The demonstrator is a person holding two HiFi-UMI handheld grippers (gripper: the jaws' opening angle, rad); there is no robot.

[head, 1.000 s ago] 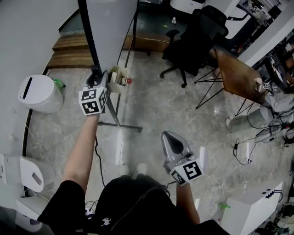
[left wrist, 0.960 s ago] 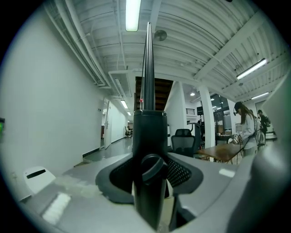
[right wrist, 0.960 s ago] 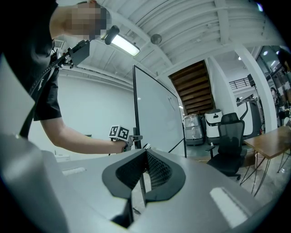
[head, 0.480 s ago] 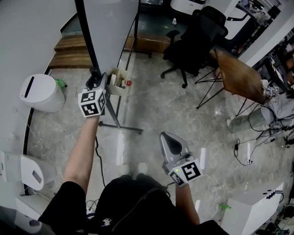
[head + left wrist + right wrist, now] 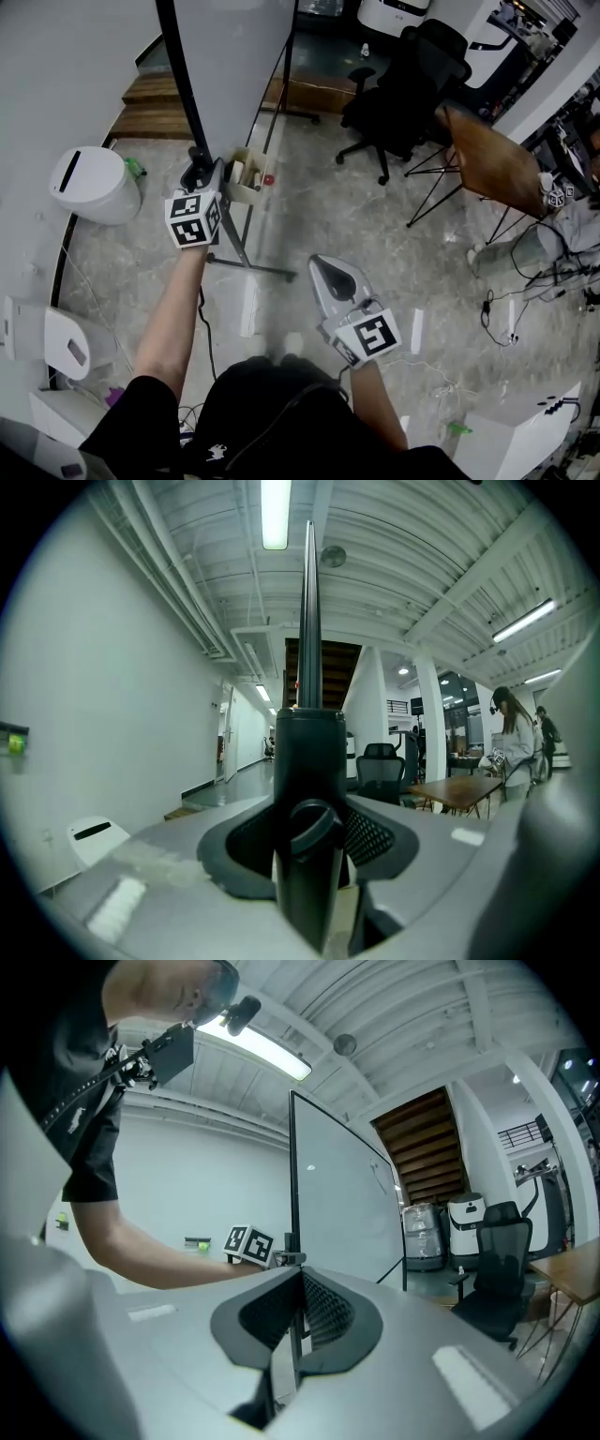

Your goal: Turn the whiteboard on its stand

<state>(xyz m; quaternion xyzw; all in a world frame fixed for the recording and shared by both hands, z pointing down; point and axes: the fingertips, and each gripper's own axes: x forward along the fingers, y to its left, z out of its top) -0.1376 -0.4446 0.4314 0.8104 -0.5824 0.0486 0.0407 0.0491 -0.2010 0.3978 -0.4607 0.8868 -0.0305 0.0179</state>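
Plainly, the left gripper (image 5: 197,174) is the one engaged. Its jaws are part-way apart and clamped on the black side post (image 5: 307,761) of the whiteboard (image 5: 234,56), with the post's round knob (image 5: 312,822) filling the gap between them. The right gripper (image 5: 322,272) hangs free lower in the head view, near the person's body, its jaws drawn together on nothing.

The whiteboard stands at about twelve o'clock from the person, a grey panel on a wheeled stand whose foot (image 5: 246,264) reaches back toward six. The post is the board's long upright edge — from above it foreshortens into a dark line running from the left gripper up to twelve. The panel spreads from that post toward one or two o'clock, and a small marker tray (image 5: 246,178) hangs just beside the grip at three.

What the turn depends on, as I judge it, is that the grip sits at one vertical edge rather than mid-panel. Pushing or pulling that edge should swing the board about its upright axis. The left gripper is on the post, while the right lies well apart at about five o'clock from it, with the board's far edge out of easy reach. A black office chair (image 5: 403,84) at one o'clock stands near the panel's far side — it could be brushed if the swing goes wide.
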